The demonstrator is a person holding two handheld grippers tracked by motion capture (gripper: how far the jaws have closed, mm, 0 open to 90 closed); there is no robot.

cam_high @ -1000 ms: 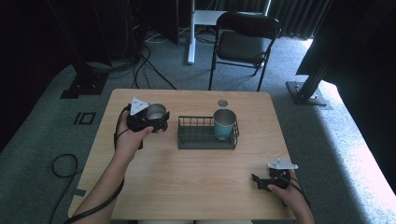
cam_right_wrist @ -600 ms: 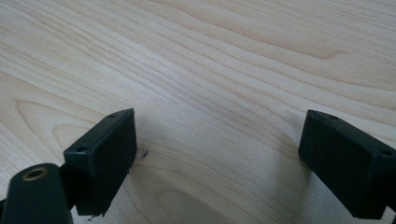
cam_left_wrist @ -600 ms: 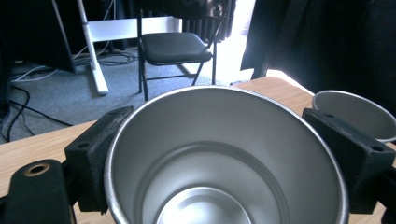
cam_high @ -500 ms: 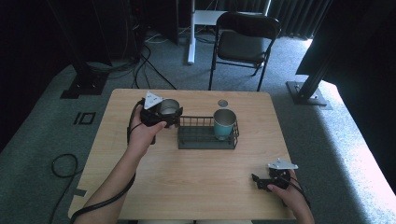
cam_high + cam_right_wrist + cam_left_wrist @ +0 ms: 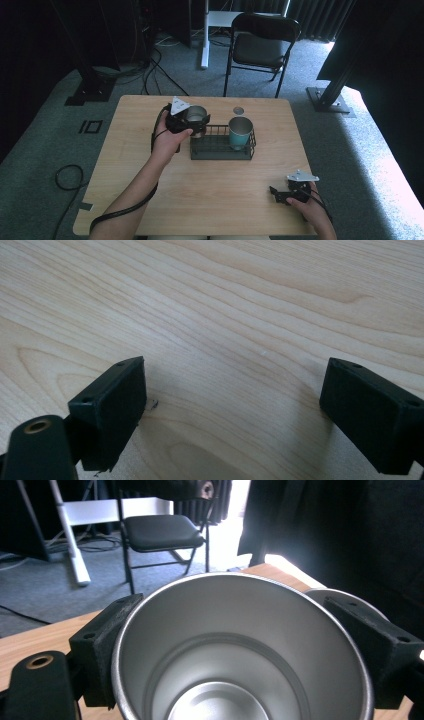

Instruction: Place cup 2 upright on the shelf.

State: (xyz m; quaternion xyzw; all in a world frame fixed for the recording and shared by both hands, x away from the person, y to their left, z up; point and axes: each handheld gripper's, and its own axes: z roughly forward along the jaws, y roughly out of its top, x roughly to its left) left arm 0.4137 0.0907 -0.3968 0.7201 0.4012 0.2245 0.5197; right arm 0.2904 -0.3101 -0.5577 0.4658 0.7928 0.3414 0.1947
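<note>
Steel cup is held upright in left gripper jaws, just left of wire basket; right gripper is rested open, well apart.

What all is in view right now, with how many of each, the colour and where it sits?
Steel cup: one, silver, open end up, held at the left end of the basket.
Teal cup: one, teal, upright inside the basket's right part.
Basket: one, dark wire, middle of the table.
Small round disc: one, grey, on the table behind the basket.
Table: one, light wood.
Folding chair: one, black, on the floor beyond the table.
Left claw: one, black, shut on the steel cup, a jaw on each side.
Right claw: one, black, open, low over the table's near right corner.
</note>
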